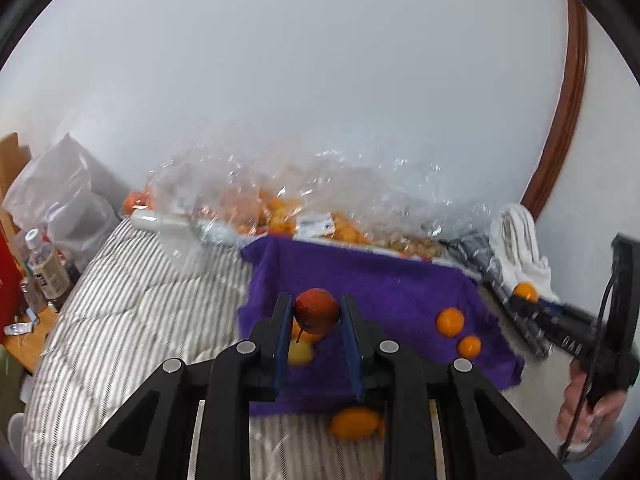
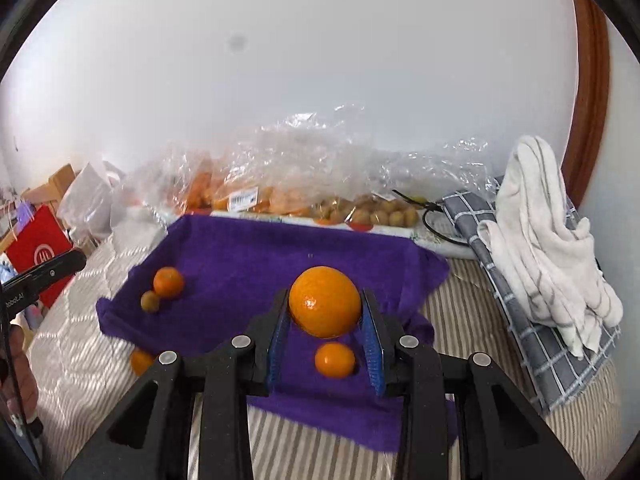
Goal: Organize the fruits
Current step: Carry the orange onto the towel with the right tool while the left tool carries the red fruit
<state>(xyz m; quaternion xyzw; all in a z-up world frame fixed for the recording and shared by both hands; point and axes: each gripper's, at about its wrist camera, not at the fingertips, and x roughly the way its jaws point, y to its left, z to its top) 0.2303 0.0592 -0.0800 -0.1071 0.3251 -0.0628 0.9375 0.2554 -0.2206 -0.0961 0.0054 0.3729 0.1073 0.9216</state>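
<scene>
The left gripper (image 1: 316, 312) is clamping a red fruit (image 1: 317, 309). The right gripper (image 2: 325, 306) is clamping an orange (image 2: 325, 302). Both are hanging above the purple cloth (image 2: 248, 256), bags of fruit (image 2: 256, 184) lying ahead.

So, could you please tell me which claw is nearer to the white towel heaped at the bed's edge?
Right. The right claw, shut on an orange, is beside the white towel; the left claw, gripping a red fruit, is across the purple cloth.
</scene>
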